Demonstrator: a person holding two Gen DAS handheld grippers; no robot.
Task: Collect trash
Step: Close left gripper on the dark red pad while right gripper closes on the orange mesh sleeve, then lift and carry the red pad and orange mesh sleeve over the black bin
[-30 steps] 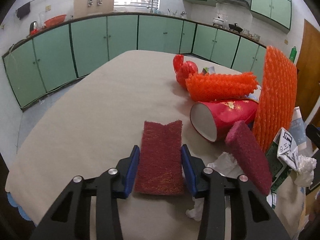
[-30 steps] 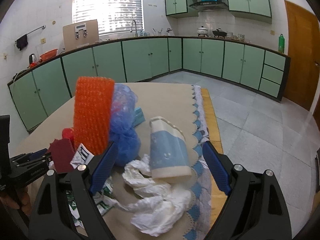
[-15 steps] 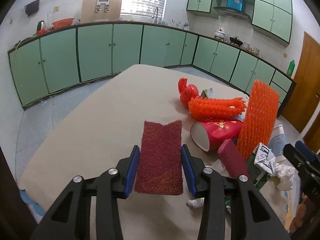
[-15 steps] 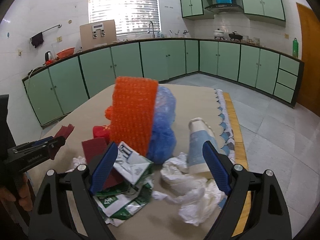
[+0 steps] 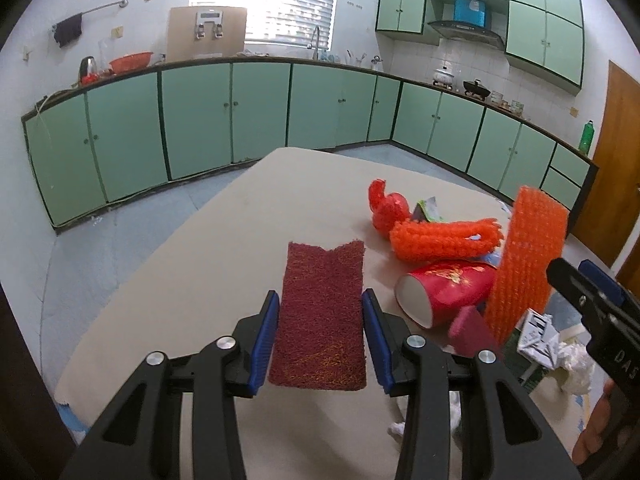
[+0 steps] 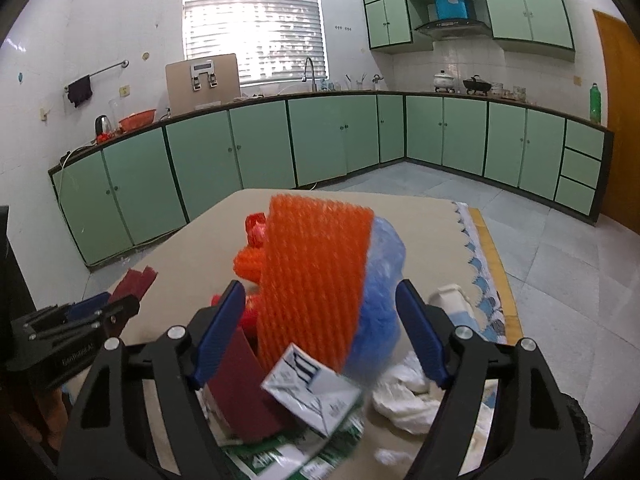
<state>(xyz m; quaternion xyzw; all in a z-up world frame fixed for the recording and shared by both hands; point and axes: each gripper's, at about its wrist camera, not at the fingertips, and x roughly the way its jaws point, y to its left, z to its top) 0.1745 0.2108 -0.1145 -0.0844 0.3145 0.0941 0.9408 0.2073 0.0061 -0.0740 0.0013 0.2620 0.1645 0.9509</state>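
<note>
I see a dark red scouring pad [image 5: 322,322] lifted flat off the counter [image 5: 192,288]. The rest is heaped together: an upright orange mesh sheet [image 6: 312,280], a tipped red paper cup [image 5: 444,290], a blue plastic bag [image 6: 380,304], crumpled white tissue [image 6: 408,396] and a torn green carton [image 6: 304,396].

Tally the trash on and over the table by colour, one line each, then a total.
Dark red scouring pads: 2
Orange foam nets: 2
Red items, cup and bag: 2
Blue bag: 1
Total: 7
</note>
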